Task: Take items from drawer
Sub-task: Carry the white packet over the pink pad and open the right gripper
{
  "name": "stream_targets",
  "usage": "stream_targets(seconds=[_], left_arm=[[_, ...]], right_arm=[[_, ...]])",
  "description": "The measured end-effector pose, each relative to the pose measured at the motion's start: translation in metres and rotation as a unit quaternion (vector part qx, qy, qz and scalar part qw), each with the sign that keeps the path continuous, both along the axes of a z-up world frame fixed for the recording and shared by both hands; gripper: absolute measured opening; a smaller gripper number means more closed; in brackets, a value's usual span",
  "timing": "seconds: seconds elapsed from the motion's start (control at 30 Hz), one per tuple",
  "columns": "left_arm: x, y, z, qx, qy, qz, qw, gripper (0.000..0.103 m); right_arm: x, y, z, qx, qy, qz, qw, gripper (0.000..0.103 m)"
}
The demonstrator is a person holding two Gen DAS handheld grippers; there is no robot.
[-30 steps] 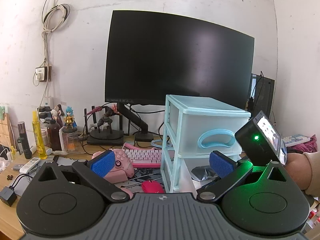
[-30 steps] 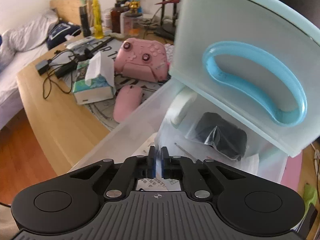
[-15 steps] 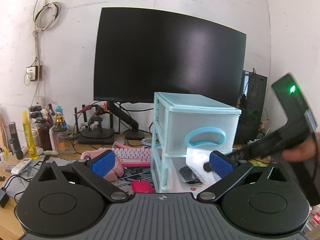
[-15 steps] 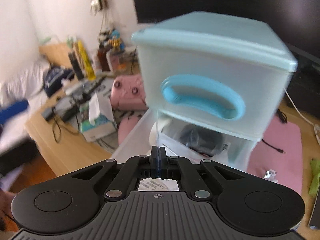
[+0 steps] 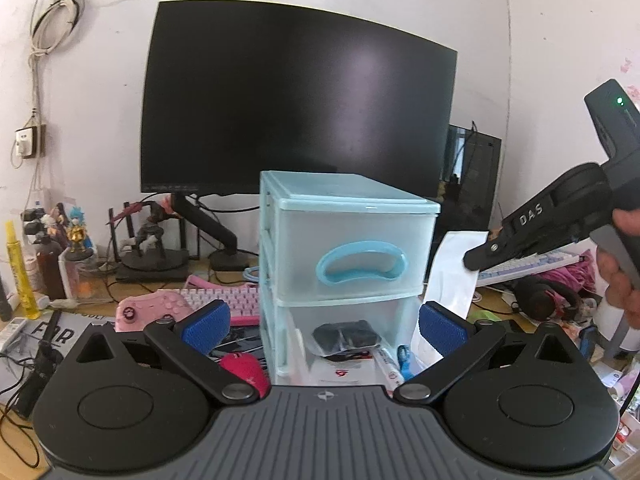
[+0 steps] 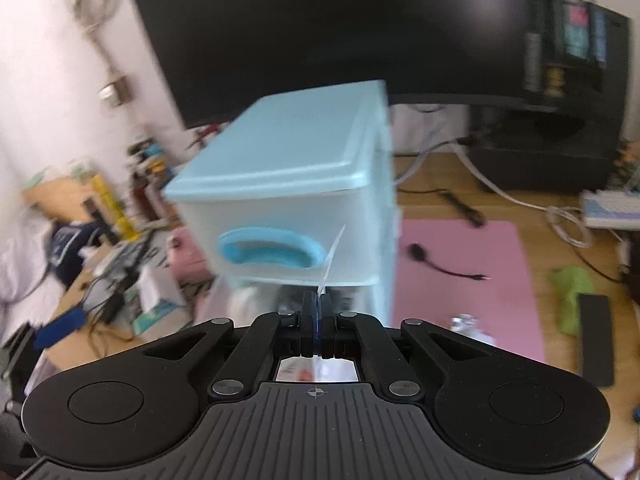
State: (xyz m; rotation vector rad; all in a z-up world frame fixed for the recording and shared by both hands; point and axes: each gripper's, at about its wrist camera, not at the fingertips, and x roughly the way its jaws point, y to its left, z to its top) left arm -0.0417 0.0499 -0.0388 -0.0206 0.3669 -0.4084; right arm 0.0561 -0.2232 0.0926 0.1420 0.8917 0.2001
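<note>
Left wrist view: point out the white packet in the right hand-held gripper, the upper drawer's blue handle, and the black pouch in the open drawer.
white packet (image 5: 454, 276), left wrist view, its flat middle.
blue handle (image 5: 362, 264), left wrist view, lower bar.
black pouch (image 5: 346, 334), left wrist view, its centre.

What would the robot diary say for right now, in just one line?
step: taking items out | right gripper: shut on white packet, lifted beside drawer unit | left gripper: open, holding nothing | bottom drawer: open, items remain inside

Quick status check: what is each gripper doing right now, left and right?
Left gripper: open, holding nothing.
Right gripper: shut on a thin white translucent plastic packet, lifted clear of the open lower drawer.
</note>
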Motion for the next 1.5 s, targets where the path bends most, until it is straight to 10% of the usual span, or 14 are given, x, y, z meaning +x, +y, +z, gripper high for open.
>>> stream_targets(seconds=[0.87, 1.5], left_arm=[[0.011, -0.019, 0.0, 0.006, -0.004, 0.012, 0.9999, 0.103], [0.016, -0.023, 0.002, 0.013, -0.006, 0.048, 0.9987, 0.103]], right_arm=[[0.016, -0.129, -0.043, 0.036, 0.016, -0.182, 0.982, 0.0], [0.069, -0.111, -0.154, -0.032, 0.109, -0.145, 0.983, 0.007]])
